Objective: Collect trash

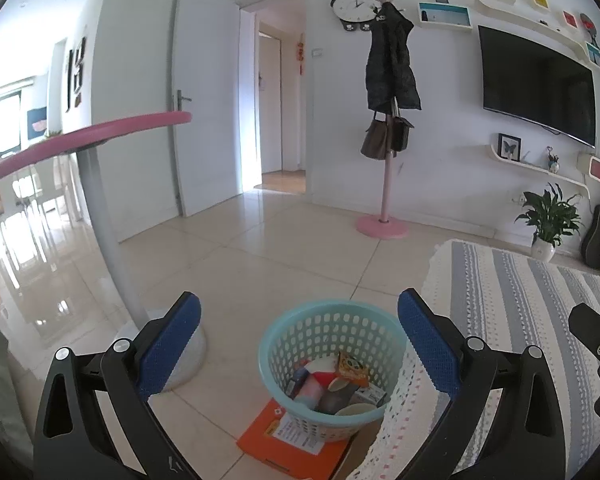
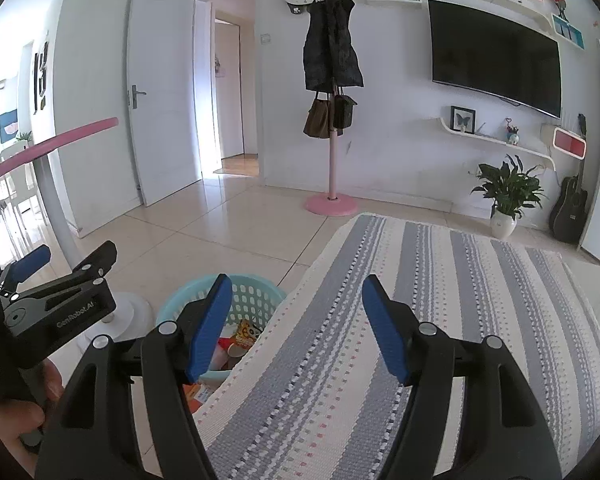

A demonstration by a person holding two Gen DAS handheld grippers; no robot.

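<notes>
The striped cloth (image 2: 400,320) over the table takes up most of the right wrist view, and nothing lies on the part of it that shows. This suggests the collecting is far along, so the step in hand is probably a last check for anything missed. To do it well, both tools should be kept high enough to see over the cloth edge, and the whole surface and the floor (image 1: 260,248) around the basket should be scanned before either tool goes down.

The blue basket (image 1: 332,320) stands on the floor just beside the near left edge of the cloth, resting on an orange box (image 1: 268,440). It already holds several wrappers and small packets (image 1: 352,368), piled low in the bottom.

The left gripper (image 1: 300,344) hangs above and near the basket, its jaws spread wide with nothing between them; in its own view the basket sits between the two blue pads. The right gripper (image 2: 296,324) hovers over the cloth to the right of the basket, its jaws also spread and empty; its left pad overlaps the basket rim in the view, but whether it touches cannot be told. A hand (image 2: 20,408) holding the left tool shows at the left edge of the right wrist view
</notes>
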